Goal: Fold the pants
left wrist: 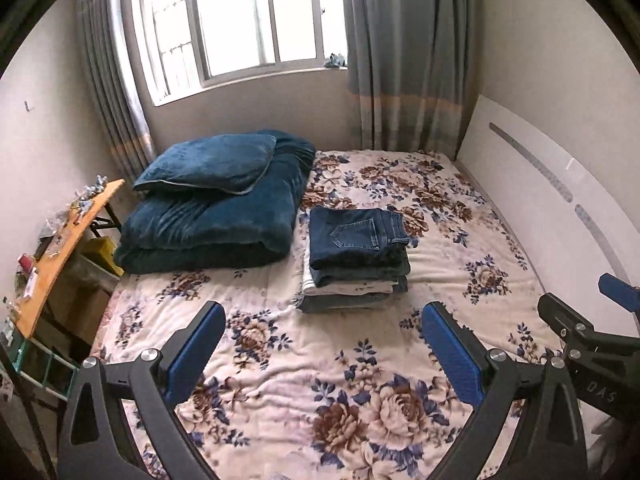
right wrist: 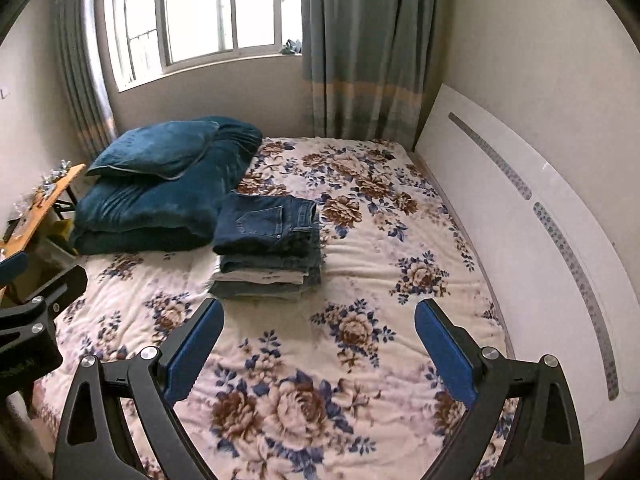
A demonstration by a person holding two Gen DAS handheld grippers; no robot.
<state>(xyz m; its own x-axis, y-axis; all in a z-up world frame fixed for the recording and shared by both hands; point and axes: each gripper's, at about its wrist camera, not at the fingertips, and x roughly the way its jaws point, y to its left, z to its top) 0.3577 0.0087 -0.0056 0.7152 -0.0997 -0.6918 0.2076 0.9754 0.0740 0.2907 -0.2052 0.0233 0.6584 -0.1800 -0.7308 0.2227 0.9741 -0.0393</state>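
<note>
A stack of folded pants (left wrist: 356, 260) sits mid-bed on the floral bedspread (left wrist: 320, 380), dark blue jeans on top, lighter pairs beneath. It also shows in the right wrist view (right wrist: 268, 248). My left gripper (left wrist: 322, 320) is open and empty, held above the bedspread in front of the stack. My right gripper (right wrist: 318, 316) is open and empty, just right of the stack's near edge. The right gripper also shows at the right edge of the left wrist view (left wrist: 592, 328); the left gripper shows at the left edge of the right wrist view (right wrist: 36, 300).
A folded blue quilt with a pillow (left wrist: 216, 208) lies left of the stack. A white headboard (right wrist: 540, 240) runs along the right. A cluttered wooden side table (left wrist: 60, 248) stands left of the bed. Window and curtains (left wrist: 400, 60) are behind.
</note>
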